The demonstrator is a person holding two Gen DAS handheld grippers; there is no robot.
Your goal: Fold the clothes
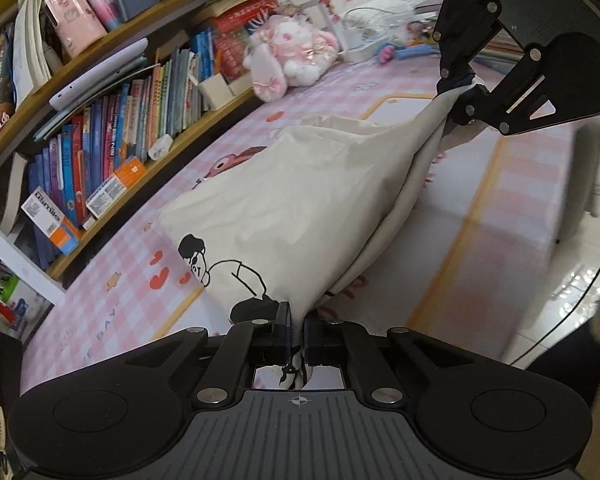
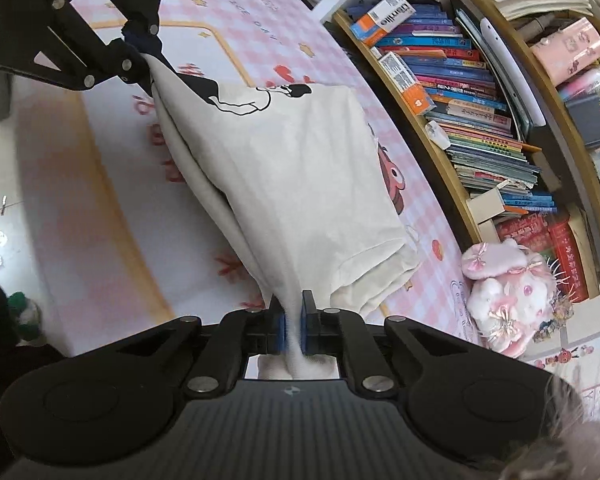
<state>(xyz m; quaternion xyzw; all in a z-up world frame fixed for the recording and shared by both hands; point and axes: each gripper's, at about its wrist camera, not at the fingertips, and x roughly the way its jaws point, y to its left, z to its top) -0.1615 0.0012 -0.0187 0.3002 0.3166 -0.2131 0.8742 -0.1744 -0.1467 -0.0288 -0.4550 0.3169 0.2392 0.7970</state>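
I'm clamping the cream cotton T-shirt with black cartoon print (image 1: 284,200) in both left gripper (image 1: 296,332) and right gripper (image 2: 294,330); it's hanging stretched between them above the pink checked mat (image 1: 112,312), long axis gripper-to-gripper.

You are working over a pink checked play mat (image 1: 228,184) that is lying across the floor, its orange border line (image 2: 104,184) running along one side. A wooden bookshelf (image 1: 112,80) is standing just beside the mat, with rows of books (image 2: 472,92) packing its shelves. A pink plush toy (image 1: 288,54) is sitting at the shelf's foot, and a pink tumbler (image 1: 74,16) is resting higher up.
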